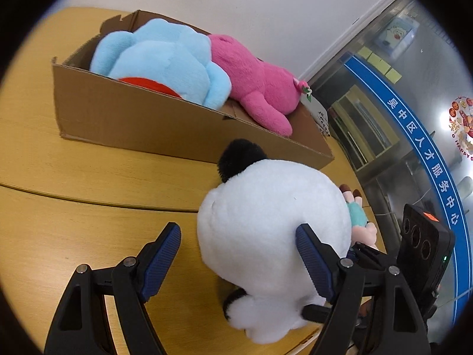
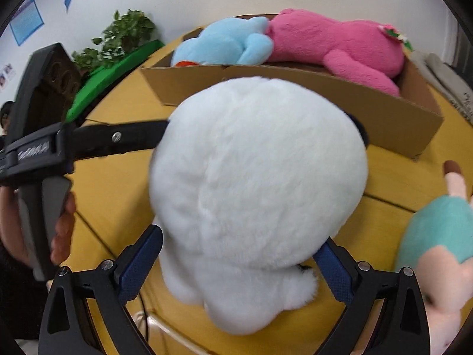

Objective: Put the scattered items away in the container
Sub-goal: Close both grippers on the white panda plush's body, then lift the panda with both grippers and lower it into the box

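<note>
A big white plush toy (image 1: 266, 207) (image 2: 257, 153) with a black ear (image 1: 239, 153) lies on the wooden table (image 1: 74, 177) in front of the cardboard box (image 1: 133, 118) (image 2: 325, 88). My left gripper (image 1: 238, 229) is open around it: the right pad meets the fur and the left pad stands apart. My right gripper (image 2: 241, 238) straddles the same toy, jaws wide, without squeezing the fur. A blue plush (image 1: 156, 56) (image 2: 224, 44) and a pink plush (image 1: 254, 80) (image 2: 340, 44) lie in the box. A small doll in a teal dress (image 1: 357, 213) (image 2: 437, 227) lies to the right.
A glass wall with a blue band (image 1: 414, 136) stands past the table's right edge. A potted plant (image 2: 124, 35) and a green pad (image 2: 112, 71) sit beyond the far left. A hand (image 2: 62, 224) holds the left gripper's grip. Bare tabletop lies left of the toy.
</note>
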